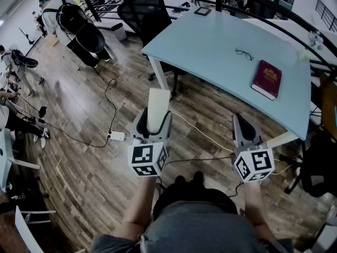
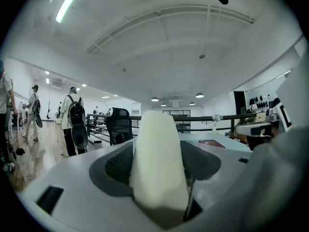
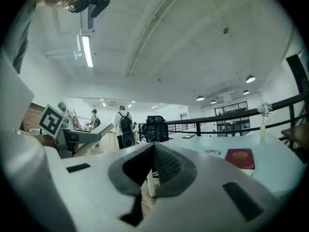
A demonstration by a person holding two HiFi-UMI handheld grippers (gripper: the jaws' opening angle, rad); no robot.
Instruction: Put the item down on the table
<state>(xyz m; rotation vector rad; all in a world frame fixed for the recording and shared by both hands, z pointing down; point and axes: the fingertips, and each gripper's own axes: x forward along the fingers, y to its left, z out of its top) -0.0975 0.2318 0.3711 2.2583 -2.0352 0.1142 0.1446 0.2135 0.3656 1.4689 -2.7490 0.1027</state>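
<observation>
The left tool [image 1: 153, 126] has its jaws spread wide and pinching a pale cream oblong block [image 2: 158, 163] by its lower part. The block stands upright with its rounded top poking out past the fingertips, a hold that probably suits standing or laying it on a surface. It hangs in the air over the wooden plank floor [image 1: 79, 115], near the pale blue worktop [image 1: 210, 41] but not above it. I judge that the setting-down has not yet begun and that the block would first have to go forward and to the right. The right tool [image 3: 153, 166] has its jaws pressed together on nothing and is held level beside the left one, apparently idle since one grip is enough. Counted, there are two tools, one block and one worktop within reach. On that worktop lie one maroon hardback book [image 1: 267, 78], one pair of dark-rimmed spectacles [image 1: 244, 53] and one dark flat square thing [image 1: 202, 11] at the far end. They lie well apart, with broad bare surface between them.
</observation>
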